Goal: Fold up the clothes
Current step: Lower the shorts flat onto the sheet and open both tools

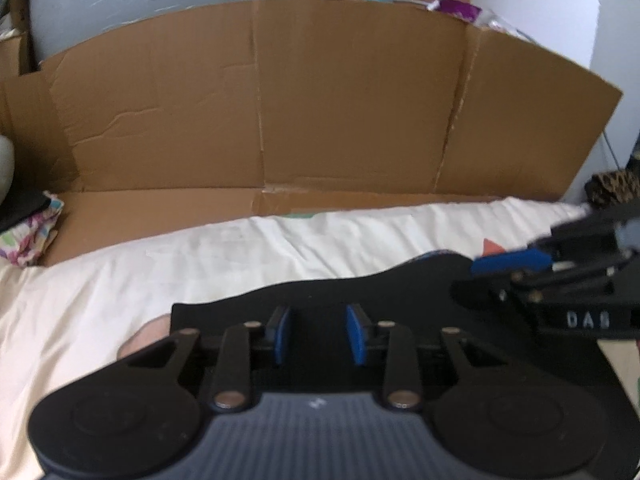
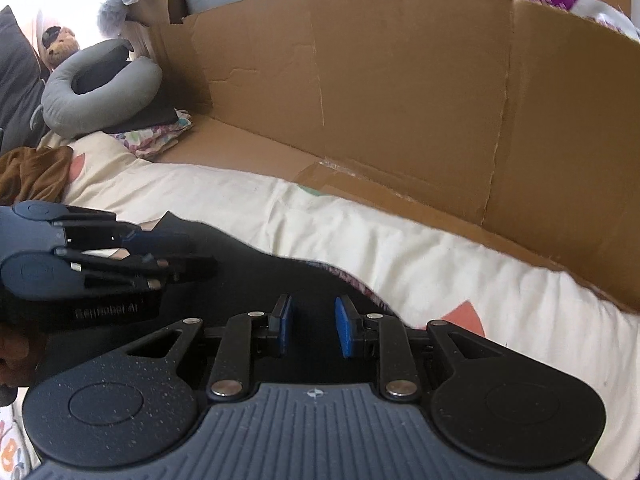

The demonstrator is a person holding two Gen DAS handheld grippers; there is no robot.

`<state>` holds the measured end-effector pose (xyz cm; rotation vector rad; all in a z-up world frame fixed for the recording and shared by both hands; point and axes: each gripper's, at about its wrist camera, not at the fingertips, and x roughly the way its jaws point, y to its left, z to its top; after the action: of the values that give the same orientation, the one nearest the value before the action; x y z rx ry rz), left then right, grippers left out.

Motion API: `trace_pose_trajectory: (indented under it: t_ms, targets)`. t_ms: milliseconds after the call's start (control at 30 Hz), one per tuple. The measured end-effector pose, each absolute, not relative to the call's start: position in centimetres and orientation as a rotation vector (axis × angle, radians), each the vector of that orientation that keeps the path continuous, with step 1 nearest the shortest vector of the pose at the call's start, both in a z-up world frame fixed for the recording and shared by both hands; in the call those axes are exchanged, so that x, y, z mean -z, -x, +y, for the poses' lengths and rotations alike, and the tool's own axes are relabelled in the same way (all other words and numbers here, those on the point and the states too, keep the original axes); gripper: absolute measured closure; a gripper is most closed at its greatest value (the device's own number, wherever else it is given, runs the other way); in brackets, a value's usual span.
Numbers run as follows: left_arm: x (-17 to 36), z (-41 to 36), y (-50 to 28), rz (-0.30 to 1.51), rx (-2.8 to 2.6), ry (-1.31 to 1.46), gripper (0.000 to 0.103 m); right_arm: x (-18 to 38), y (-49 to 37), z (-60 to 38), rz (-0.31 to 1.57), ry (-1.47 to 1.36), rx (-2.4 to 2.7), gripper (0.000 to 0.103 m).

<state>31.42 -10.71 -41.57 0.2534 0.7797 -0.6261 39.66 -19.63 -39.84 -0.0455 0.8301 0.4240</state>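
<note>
A black garment (image 1: 320, 296) lies spread on a cream bed sheet (image 1: 160, 272) with salmon shapes printed on it. My left gripper (image 1: 319, 332) hovers over the garment's near part, its blue pads (image 1: 282, 334) partly apart, and only flat black cloth shows in the gap. In the right wrist view the garment (image 2: 248, 276) runs from the left to under my right gripper (image 2: 314, 326), whose pads are also apart with no fold pinched between them. The right gripper (image 1: 466, 278) sits at the garment's right end. The left gripper (image 2: 200, 254) reaches in over its left end.
An unfolded cardboard sheet (image 2: 400, 80) stands as a wall along the bed's far side. A grey neck pillow (image 2: 100, 92), a folded floral cloth (image 2: 156, 138) and a crumpled brown garment (image 2: 32, 172) lie at the left. A leopard-print item (image 1: 612, 188) is at the right edge.
</note>
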Motion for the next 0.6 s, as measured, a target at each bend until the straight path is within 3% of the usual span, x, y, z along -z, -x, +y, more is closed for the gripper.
trace_pose_trajectory:
  t_ms: [467,600]
  targets:
    - [43.0,-10.8,-32.2,0.83,0.619,-0.253,0.068,41.8,-41.0,-19.9,0.904,-0.013,-0.401,0.073]
    - [42.1,-11.0,-31.8,0.82,0.594,-0.249,0.069,42.0,-41.7,-20.2,0.932,-0.02,-0.366,0.06]
